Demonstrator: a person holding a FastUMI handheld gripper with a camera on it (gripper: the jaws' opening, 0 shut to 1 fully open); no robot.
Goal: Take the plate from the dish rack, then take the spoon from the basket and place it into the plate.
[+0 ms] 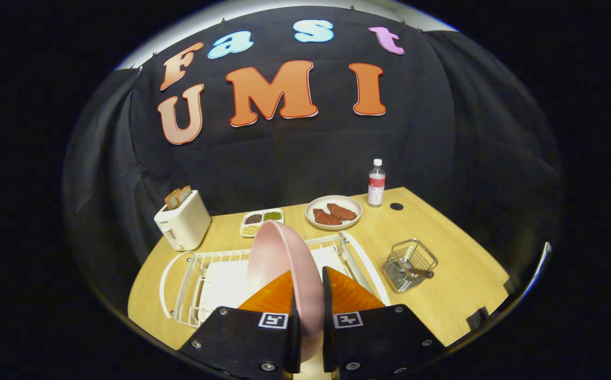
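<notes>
Pink plate (279,264) stands on edge between the two fingers of the hand-held gripper (309,311), which press its rim from either side, jaws narrowed onto it. It rises above the white dish rack (200,274), which lies on the wooden desk (458,285). Well to the right of the rack sits a wire basket (410,264) with the spoon (416,272) lying in it. Beyond the rack rest a divided dish of beans (261,221) and a plate of red meat (333,212), with a bottle (376,182) behind that plate. Left of the rack's far end stands a white toaster (182,221) holding bread
</notes>
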